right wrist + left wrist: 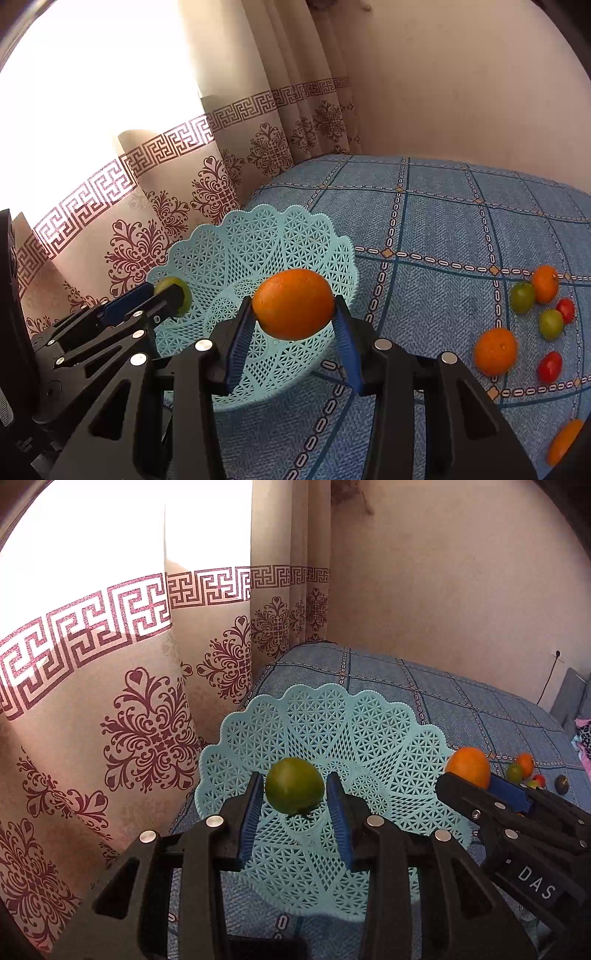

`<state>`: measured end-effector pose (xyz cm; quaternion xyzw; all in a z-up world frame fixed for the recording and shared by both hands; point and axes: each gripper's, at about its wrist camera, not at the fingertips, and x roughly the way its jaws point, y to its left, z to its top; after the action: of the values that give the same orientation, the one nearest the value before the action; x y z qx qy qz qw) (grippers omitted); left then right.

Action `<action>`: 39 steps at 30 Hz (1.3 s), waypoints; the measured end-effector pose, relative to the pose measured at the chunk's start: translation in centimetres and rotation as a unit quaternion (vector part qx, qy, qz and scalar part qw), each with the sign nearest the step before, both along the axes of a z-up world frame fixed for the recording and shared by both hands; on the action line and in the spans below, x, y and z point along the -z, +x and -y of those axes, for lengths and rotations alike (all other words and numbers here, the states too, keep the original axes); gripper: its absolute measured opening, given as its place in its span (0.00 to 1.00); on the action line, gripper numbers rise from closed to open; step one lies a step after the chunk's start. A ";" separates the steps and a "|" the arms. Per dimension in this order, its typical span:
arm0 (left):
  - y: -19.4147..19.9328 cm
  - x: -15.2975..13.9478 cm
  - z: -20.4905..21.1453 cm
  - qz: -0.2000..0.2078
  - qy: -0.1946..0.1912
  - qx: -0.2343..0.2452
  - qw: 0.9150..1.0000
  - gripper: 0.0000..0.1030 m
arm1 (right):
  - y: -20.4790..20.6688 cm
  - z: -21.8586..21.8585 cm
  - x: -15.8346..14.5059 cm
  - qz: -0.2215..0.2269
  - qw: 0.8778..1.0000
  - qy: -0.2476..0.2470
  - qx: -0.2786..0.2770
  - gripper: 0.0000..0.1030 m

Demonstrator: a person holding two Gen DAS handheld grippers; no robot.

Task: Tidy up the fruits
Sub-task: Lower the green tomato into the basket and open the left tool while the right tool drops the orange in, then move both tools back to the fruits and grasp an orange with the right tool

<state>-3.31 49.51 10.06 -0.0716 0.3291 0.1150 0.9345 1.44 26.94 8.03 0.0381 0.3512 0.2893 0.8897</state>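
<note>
**Two grippers hold fruit over a lattice basket**

A bed covered in a blue checked cloth (443, 221) fills the lower right of both views, with a patterned curtain (147, 720) at the left. Near the centre of each frame sits a pale turquoise lattice basket (369, 731), wide and scalloped, which looks empty.

In the left wrist view, the left gripper (295, 794) rises from the bottom centre, its blue pads clamped on a green fruit (294, 791) held above the basket's bowl. In the right wrist view, the right gripper (293, 306) is clamped on an orange (293, 303), hanging over the basket's near right rim.

At the right edge of the right wrist view, more fruit lies loose on the cloth: a second orange (495, 350), green fruits (522, 296) and small red tomatoes (549, 366).

To finish this step well, each fruit likely needs lowering close to the basket floor before the pads part, one gripper at a time, so neither fruit bounces out or tips the light basket.
</note>
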 end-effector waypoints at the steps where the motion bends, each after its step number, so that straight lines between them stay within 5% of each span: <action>1: -0.1 0.0 -0.2 0.001 -0.002 -0.003 1.000 0.51 | 0.0 0.2 0.0 0.001 1.000 0.004 0.005 0.59; 2: -0.2 -0.1 -0.4 0.004 -0.001 -0.007 1.000 0.61 | -0.1 0.5 -0.1 0.007 1.000 0.007 0.010 0.62; 7: -0.7 -0.6 -0.9 0.011 0.004 -0.015 1.000 0.64 | -0.4 0.7 -0.6 0.021 1.000 0.010 0.013 0.62; 18: -1.2 -1.7 -0.3 0.035 0.036 -0.029 0.998 0.95 | -0.8 1.9 -0.6 0.032 0.999 0.013 0.040 0.64; 39: -1.3 -2.2 1.1 0.044 0.052 -0.018 0.997 0.97 | -0.6 3.7 -0.9 0.045 0.996 0.016 0.081 0.66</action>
<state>-4.58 48.42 12.22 -0.0336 0.2793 0.1460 0.9484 0.81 23.25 8.96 0.0681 0.3020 0.2231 0.9243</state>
